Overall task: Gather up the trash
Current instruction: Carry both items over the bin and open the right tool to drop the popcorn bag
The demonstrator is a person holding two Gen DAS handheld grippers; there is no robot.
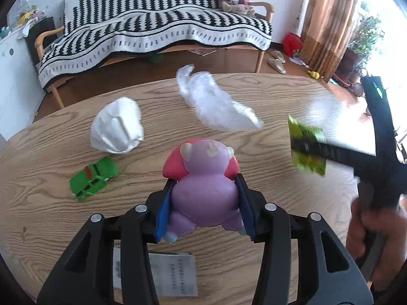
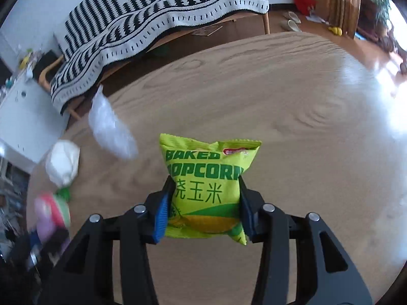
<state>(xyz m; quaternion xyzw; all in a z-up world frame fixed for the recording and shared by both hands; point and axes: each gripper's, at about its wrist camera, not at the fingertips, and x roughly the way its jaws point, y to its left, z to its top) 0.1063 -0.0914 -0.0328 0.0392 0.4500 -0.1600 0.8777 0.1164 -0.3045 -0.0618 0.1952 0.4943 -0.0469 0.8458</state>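
On the oval wood-grain counter [image 1: 267, 94], largest to smallest:

1. Crumpled clear plastic bag [image 1: 216, 101]: lies toward the far edge, apart from everything else. Trash, not yet collected.
2. Crumpled white paper wad [image 1: 117, 127]: left of centre, just behind the toy car. Trash, not yet collected.
3. Purple and pink soft plush creature [image 1: 203, 185]: gripped at the body between the blue pads of the left tool [image 1: 204, 198], jaws closed narrow on its sides. Judged a toy, not trash.
4. Yellow-green foil popcorn snack bag [image 2: 206, 185]: pinched at mid-height by the right tool [image 2: 204, 203], jaws closed on both side edges; it looks raised off the counter, though contact is hard to tell.
5. Printed white paper leaflet [image 1: 175, 274]: flat on the near edge, partly hidden under the left tool.
6. Small green toy car [image 1: 92, 178]: lies left of the plush creature, apart from it.

Step in hand, as judged: both tools are loaded and in carry. No bin shows in either view. The next move calls for taking the snack bag to the collection point and letting go, then a return for the plastic bag and paper wad; the thin film will need a deep, firm pinch.
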